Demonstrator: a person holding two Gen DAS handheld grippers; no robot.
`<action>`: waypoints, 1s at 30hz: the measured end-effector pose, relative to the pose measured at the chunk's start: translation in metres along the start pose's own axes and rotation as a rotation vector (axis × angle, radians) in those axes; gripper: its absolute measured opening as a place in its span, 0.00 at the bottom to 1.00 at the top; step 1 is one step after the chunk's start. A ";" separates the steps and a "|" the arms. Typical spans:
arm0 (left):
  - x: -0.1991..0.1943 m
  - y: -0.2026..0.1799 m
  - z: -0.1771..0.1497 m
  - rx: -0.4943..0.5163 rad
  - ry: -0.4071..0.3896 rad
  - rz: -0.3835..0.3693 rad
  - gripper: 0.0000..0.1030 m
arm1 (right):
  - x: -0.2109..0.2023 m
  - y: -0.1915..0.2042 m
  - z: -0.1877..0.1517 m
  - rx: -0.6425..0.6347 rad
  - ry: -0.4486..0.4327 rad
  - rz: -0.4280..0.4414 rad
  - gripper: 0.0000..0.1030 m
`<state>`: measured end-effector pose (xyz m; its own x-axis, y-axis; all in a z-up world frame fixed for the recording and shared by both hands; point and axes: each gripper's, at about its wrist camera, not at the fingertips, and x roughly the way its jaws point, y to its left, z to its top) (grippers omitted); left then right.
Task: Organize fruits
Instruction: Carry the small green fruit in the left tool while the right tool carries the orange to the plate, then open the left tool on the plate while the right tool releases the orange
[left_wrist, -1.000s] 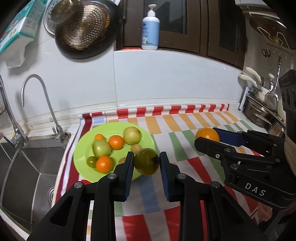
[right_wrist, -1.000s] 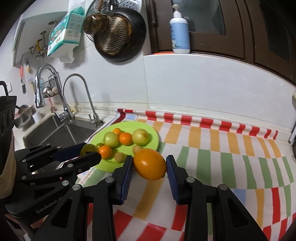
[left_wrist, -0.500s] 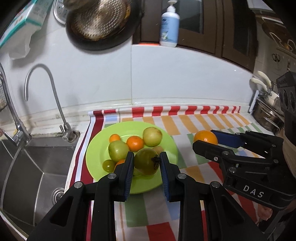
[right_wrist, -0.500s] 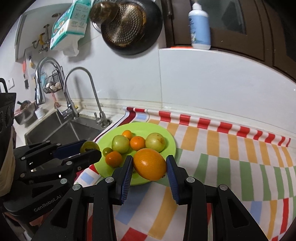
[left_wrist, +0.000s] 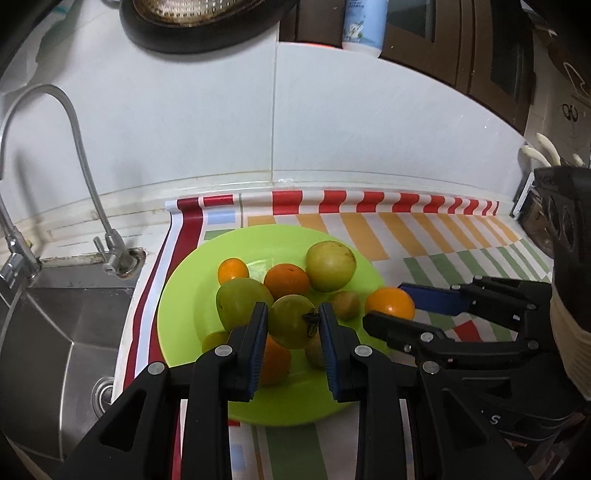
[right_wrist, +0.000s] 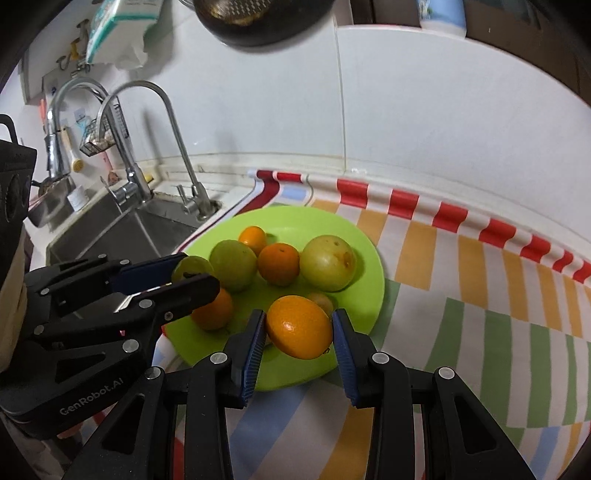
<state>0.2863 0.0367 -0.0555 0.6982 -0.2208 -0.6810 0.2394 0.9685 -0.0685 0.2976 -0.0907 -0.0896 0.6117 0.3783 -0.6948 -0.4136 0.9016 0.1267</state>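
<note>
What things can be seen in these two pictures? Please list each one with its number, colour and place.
plate: 1, lime green, on the striped cloth beside the sink
loose fruits: at least 7, green and orange, lying on the plate
green fruit: 1, held over the plate
orange: 1, held over the plate's near edge
cloth: 1, multicoloured stripes, covering the counter
sink: 1, steel, left of the plate
taps: 2, steel, behind the sink
pan: 1, dark, hanging on the wall
bottle: 1, white and blue, on the ledge
left gripper: black, blue fingers, shut on the green fruit
right gripper: same colours, shut on the orange
</note>
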 end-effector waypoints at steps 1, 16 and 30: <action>0.003 0.001 0.001 0.000 0.002 -0.003 0.27 | 0.004 -0.002 0.000 0.005 0.010 0.004 0.36; -0.017 0.010 -0.007 -0.037 -0.016 0.064 0.48 | -0.002 -0.011 0.000 0.064 -0.014 -0.035 0.52; -0.087 -0.016 -0.023 -0.020 -0.101 0.087 0.65 | -0.092 -0.003 -0.029 0.116 -0.158 -0.158 0.62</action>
<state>0.2062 0.0429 -0.0120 0.7803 -0.1450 -0.6083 0.1621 0.9864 -0.0272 0.2234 -0.1336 -0.0465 0.7642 0.2505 -0.5943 -0.2295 0.9668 0.1123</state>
